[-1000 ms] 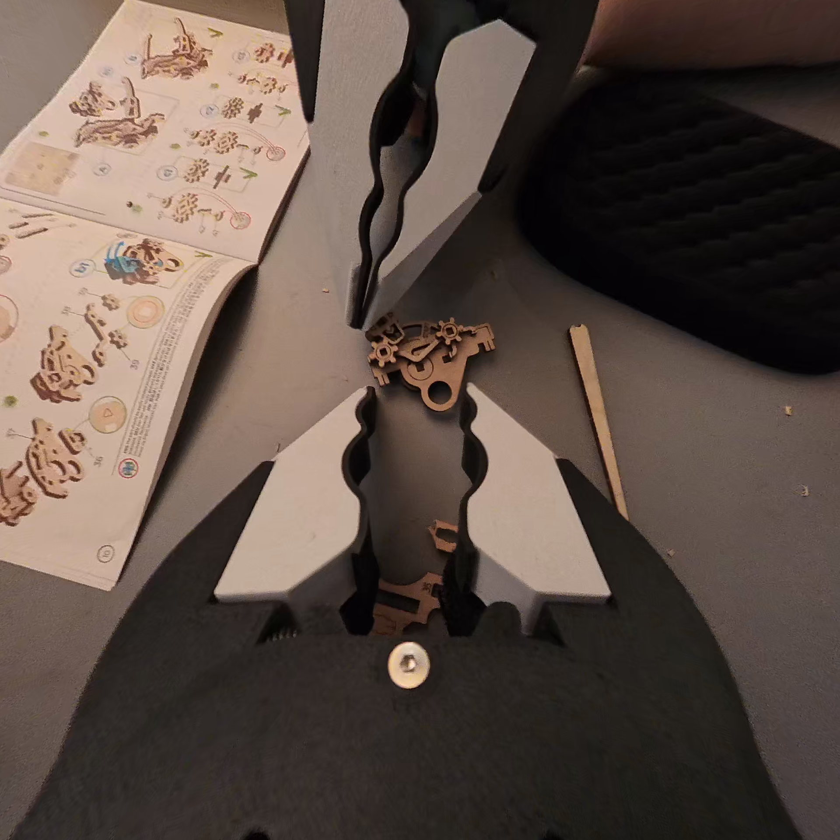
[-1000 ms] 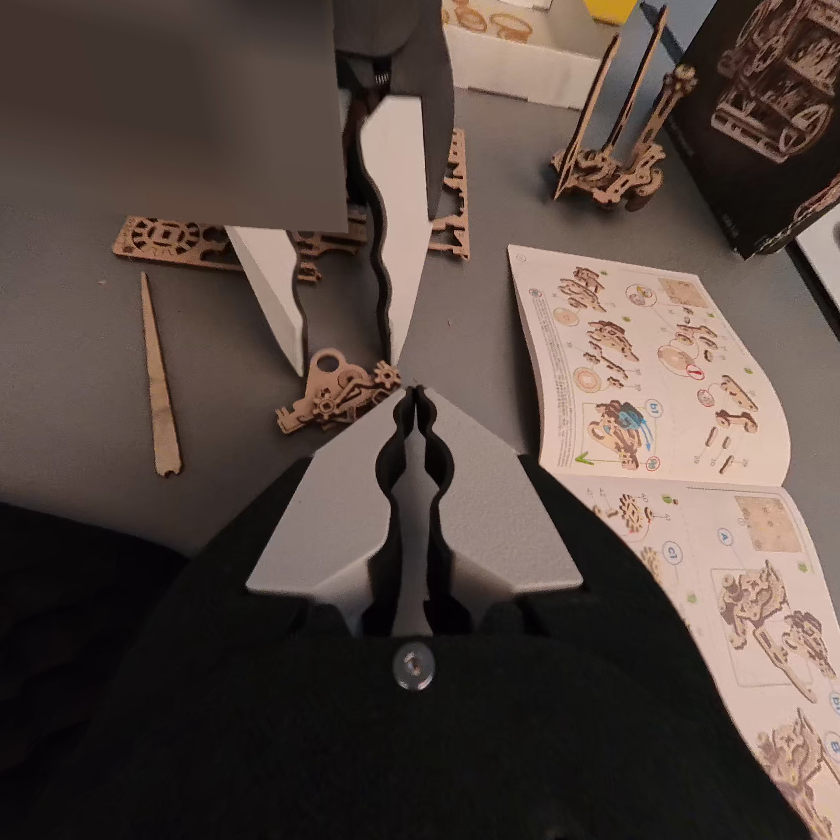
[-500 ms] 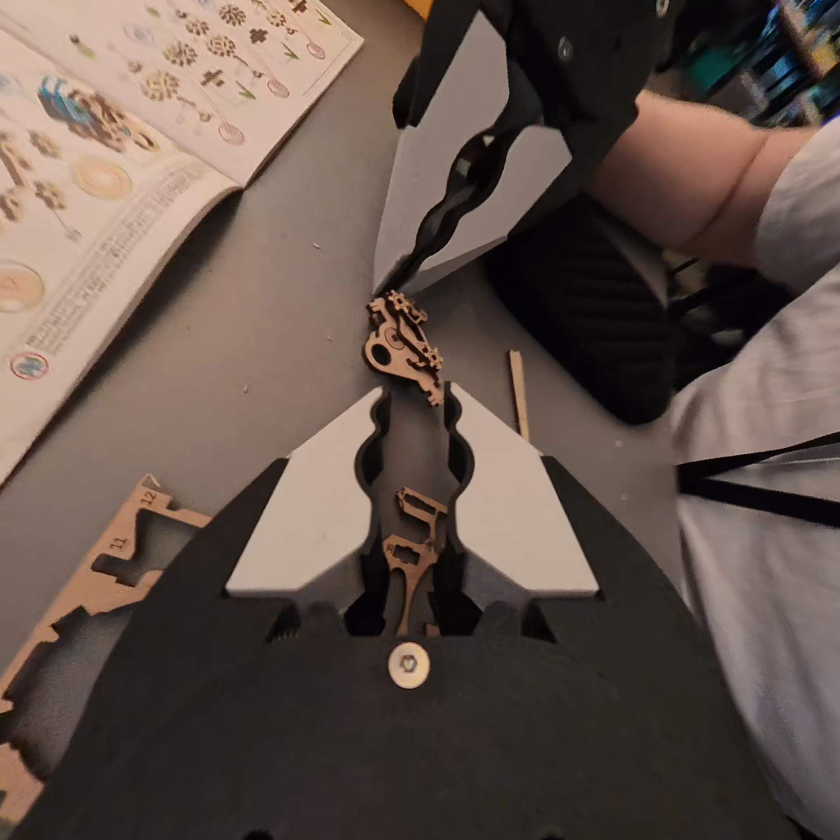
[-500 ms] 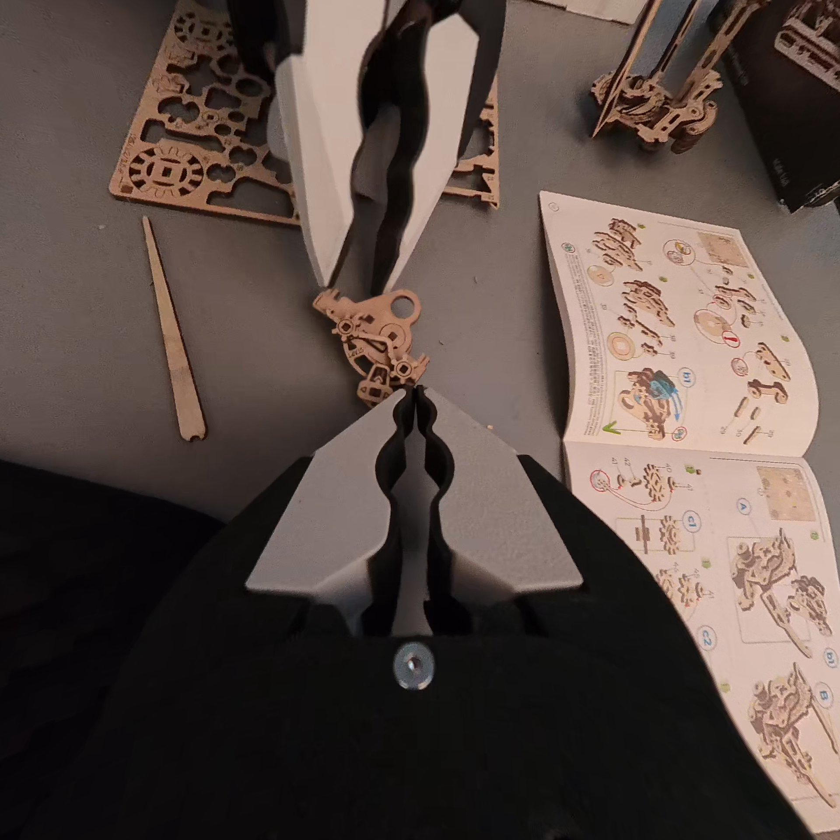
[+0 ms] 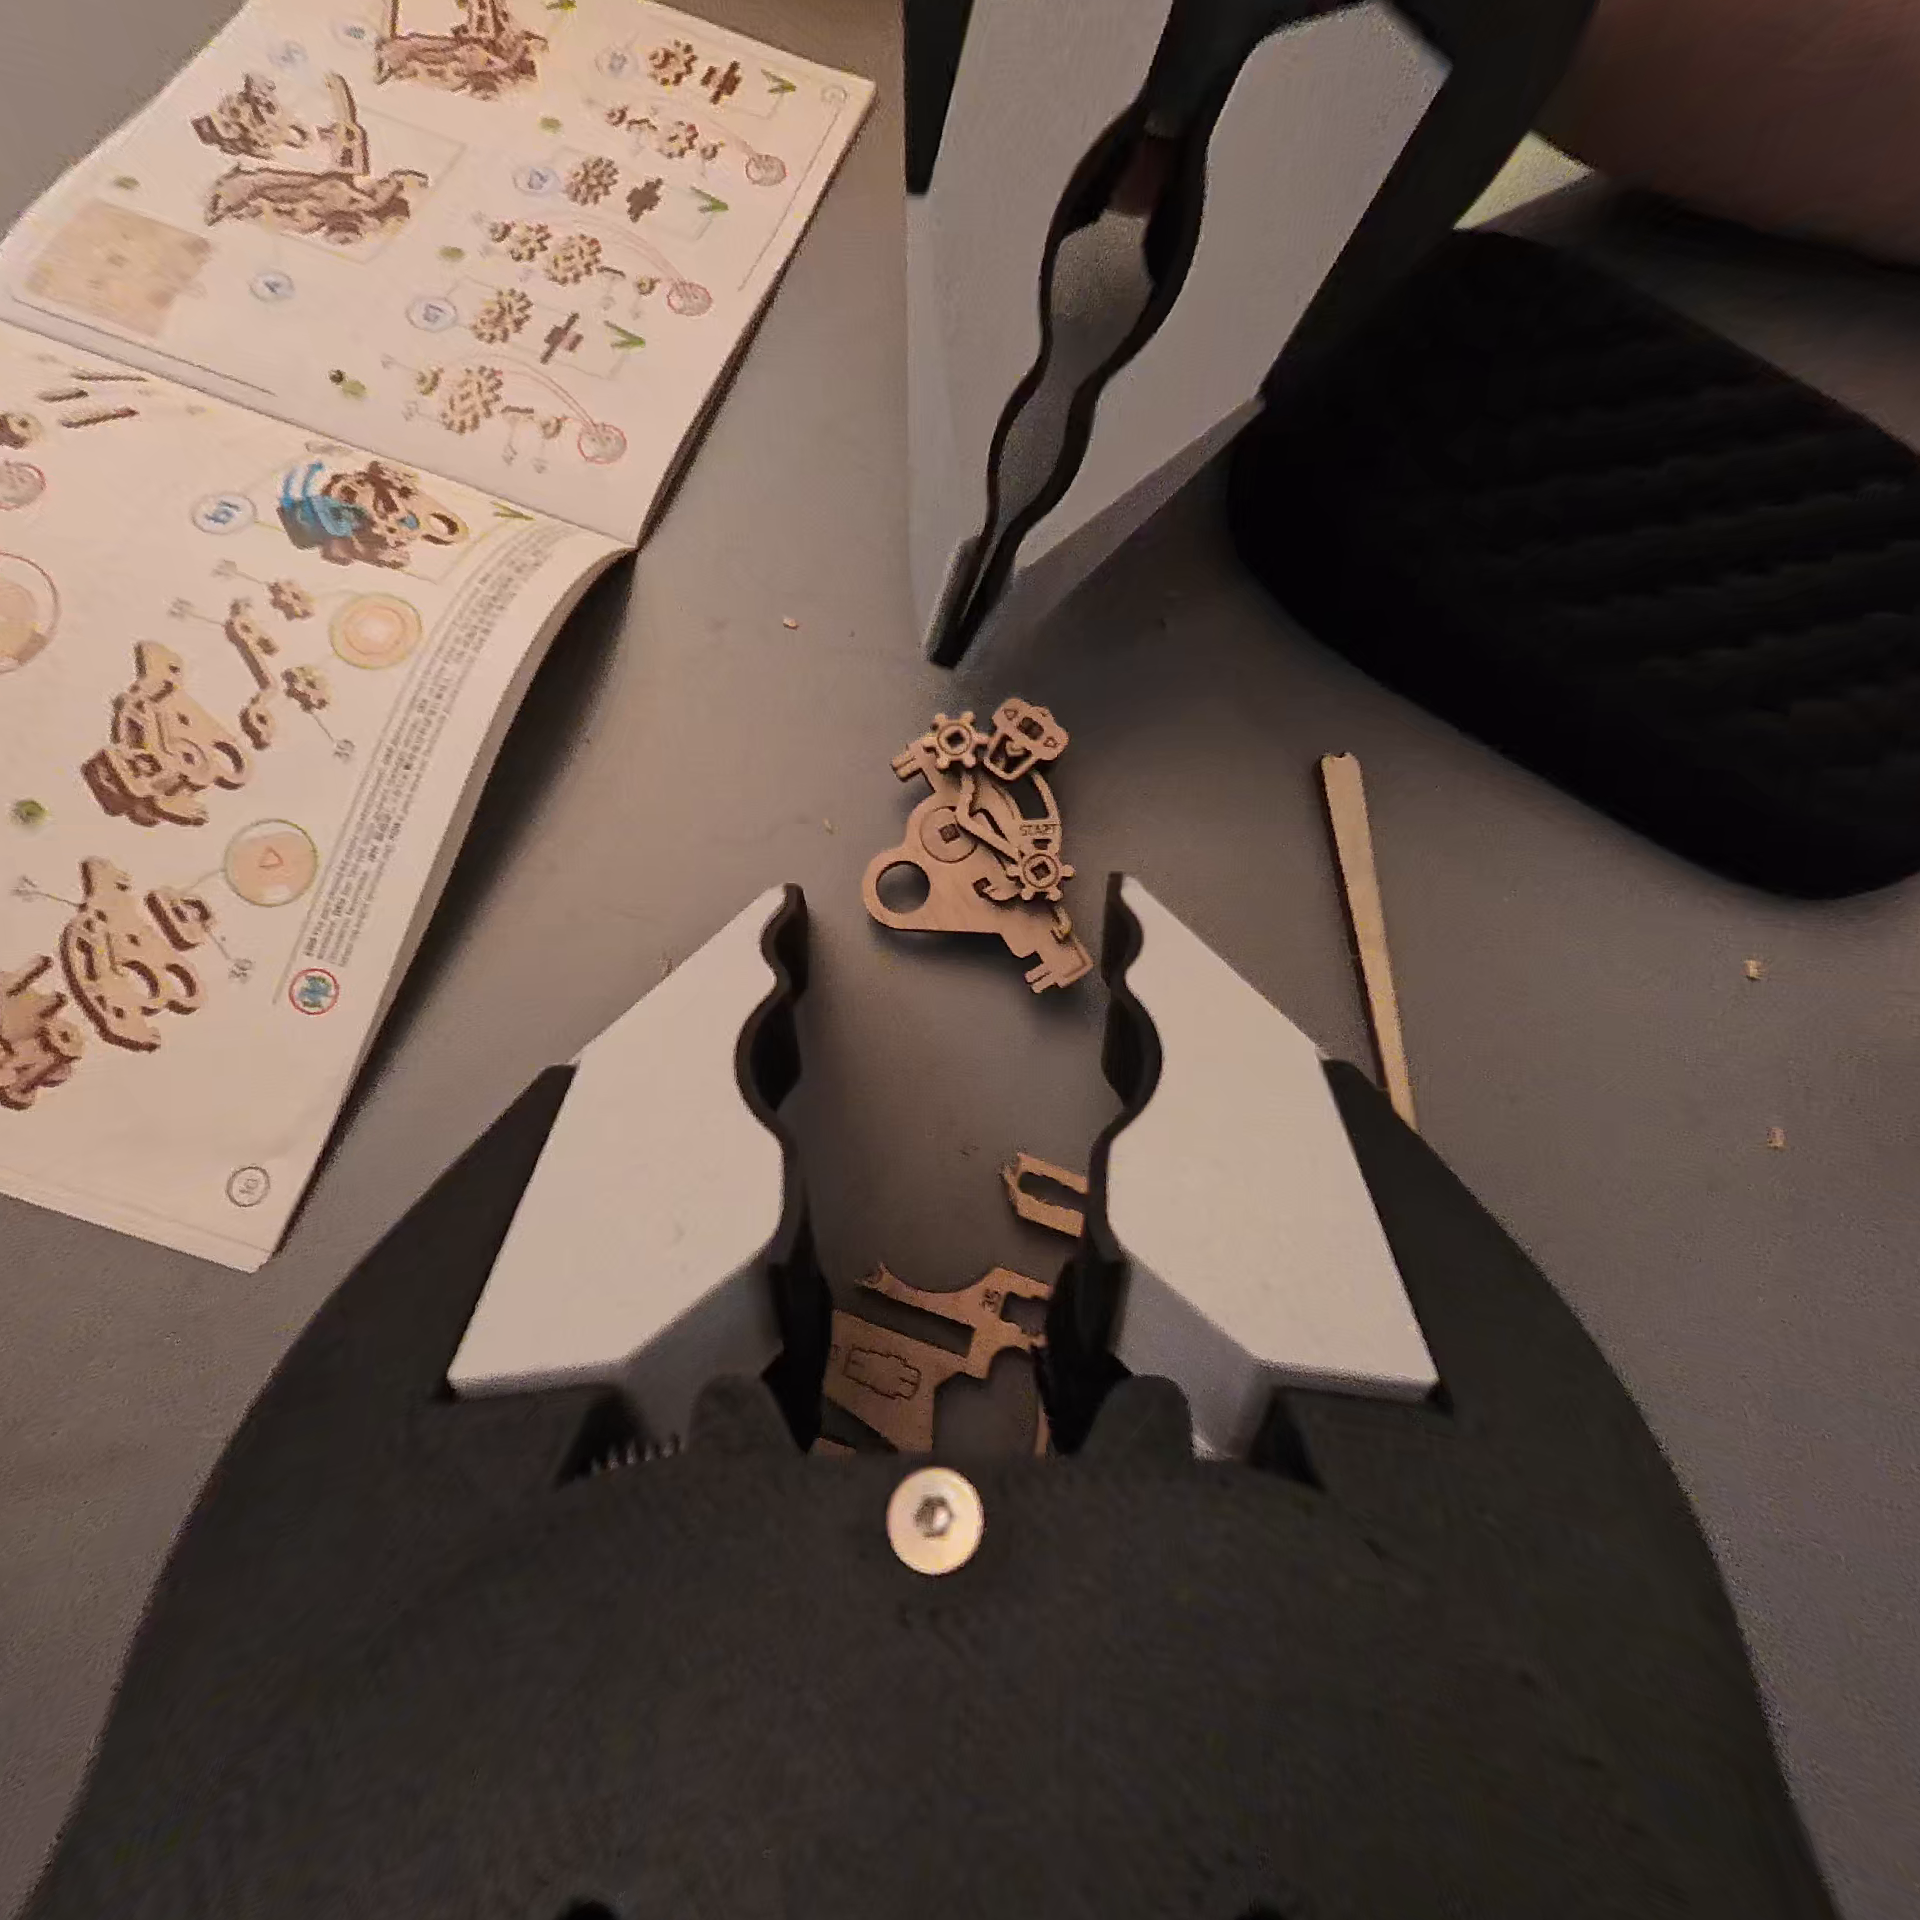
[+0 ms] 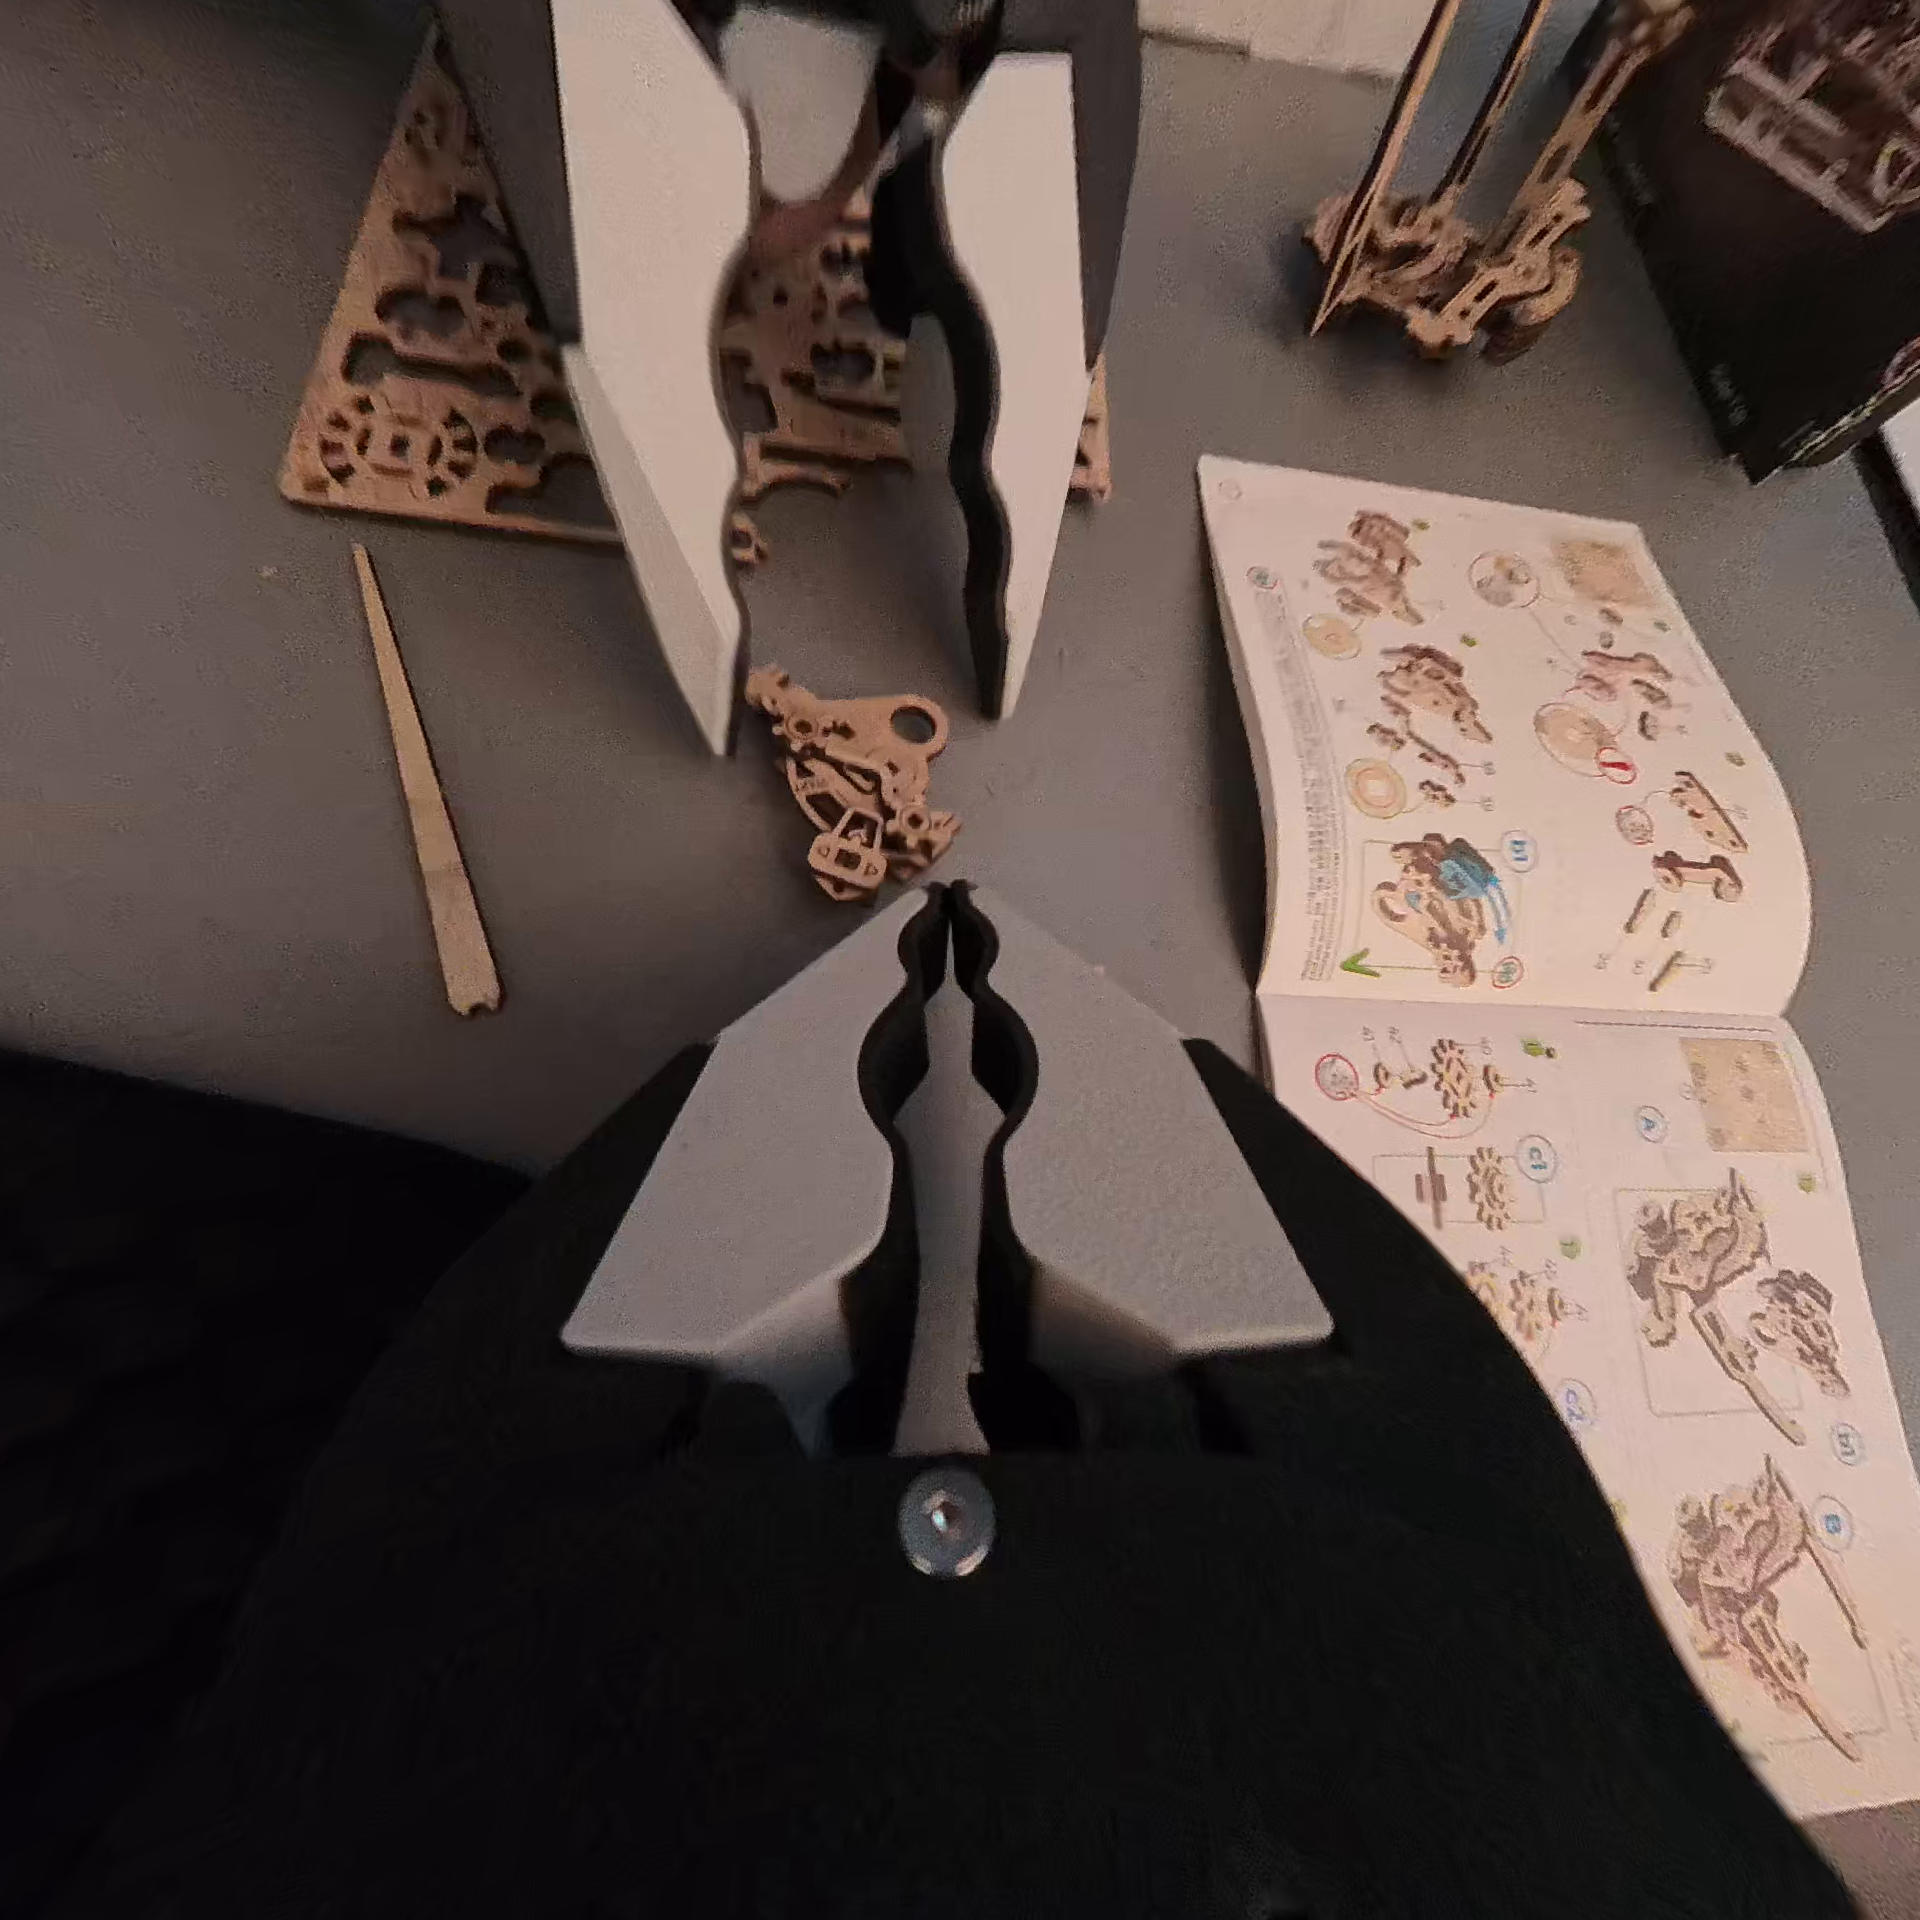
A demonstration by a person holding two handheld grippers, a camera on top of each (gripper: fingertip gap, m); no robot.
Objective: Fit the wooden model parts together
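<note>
A small wooden gear assembly [image 5: 977, 842] lies flat on the grey table, between the two grippers; it also shows in the right wrist view [image 6: 857, 795]. My left gripper [image 5: 954, 899] is open and empty, its tips on either side of the assembly's near end. My right gripper [image 6: 951, 891] is shut and empty, its tips just short of the assembly. It shows in the left wrist view [image 5: 951, 644], pointing down at the table behind the assembly. A cut wooden sheet [image 5: 935, 1351] lies under my left gripper.
An open instruction booklet [image 5: 312, 520] lies left of the assembly, to the right in the right wrist view [image 6: 1507, 935]. A thin wooden stick [image 5: 1366, 935] and a black padded mat [image 5: 1590, 561] lie to the right. A wooden parts sheet [image 6: 416, 416], a standing wooden model [image 6: 1455, 239] and a dark box [image 6: 1787, 208] lie far off. Across from one pair of fingers to the other is roughly 4 cm.
The assembly has turned on the table and now lies free. My right gripper has drawn back from it. My left gripper has opened wider around its near end.
</note>
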